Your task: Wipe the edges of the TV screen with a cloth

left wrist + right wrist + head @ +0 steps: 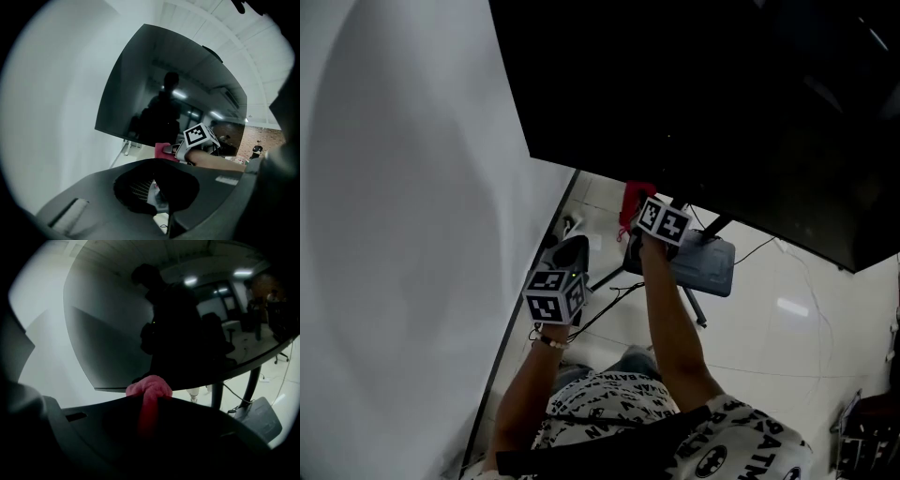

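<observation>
Cloth point(149, 389), red and bunched, is pinched between the closed jaws of your right gripper point(150, 411), right at the bottom edge of the TV screen point(722, 94), near its lower left corner. Your left gripper point(567, 255) hangs lower beside the white wall point(394, 234), jaws together and holding nothing.

Head view looks steeply down past TV screen point(722, 112); both gripper views face it from below
</observation>
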Tool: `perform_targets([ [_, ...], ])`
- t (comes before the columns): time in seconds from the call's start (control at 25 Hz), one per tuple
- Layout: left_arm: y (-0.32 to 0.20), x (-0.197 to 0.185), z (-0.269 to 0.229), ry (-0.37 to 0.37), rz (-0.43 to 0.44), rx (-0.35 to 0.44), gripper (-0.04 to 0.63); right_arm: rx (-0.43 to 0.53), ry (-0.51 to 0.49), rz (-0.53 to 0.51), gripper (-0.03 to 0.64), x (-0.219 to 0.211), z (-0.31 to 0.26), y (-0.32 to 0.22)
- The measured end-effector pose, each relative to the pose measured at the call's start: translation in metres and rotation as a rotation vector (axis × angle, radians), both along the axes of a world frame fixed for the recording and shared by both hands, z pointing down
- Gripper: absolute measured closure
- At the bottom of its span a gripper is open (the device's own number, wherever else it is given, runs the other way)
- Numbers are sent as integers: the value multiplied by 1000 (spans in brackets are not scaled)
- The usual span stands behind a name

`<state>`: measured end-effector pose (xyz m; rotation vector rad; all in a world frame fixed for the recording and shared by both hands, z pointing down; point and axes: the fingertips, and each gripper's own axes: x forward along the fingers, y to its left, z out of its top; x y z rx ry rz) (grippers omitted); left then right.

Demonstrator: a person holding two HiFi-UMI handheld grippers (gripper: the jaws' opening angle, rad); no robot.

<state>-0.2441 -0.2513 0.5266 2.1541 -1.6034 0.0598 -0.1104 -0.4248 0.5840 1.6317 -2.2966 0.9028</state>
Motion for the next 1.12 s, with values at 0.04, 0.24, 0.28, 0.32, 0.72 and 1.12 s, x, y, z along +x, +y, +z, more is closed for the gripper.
perform_targets([
  [0.04, 3, -13, -1, 2, 0, -1, 606, -5, 1, 1, 551, -12, 1, -2],
  [0.24, 6, -65, 7, 36, -45, -17, 606, -23, -9, -12, 551, -67, 9, -13],
  [0.28, 4, -74, 8, 36, -61, -15, 606, -23, -13, -17, 551, -77, 10, -15],
  [0.32, 2, -83, 7, 33, -79, -12, 606, -23, -25, -23, 551, -88, 9, -16],
  [0.72, 21, -154, -6, -10, -242, -7, 606, -18, -135, -137, 551, -207, 5, -21],
  [1.12, 61, -198, 6, 7, -300, -37, 606, -45, -185, -147, 551, -285, 1, -31],
])
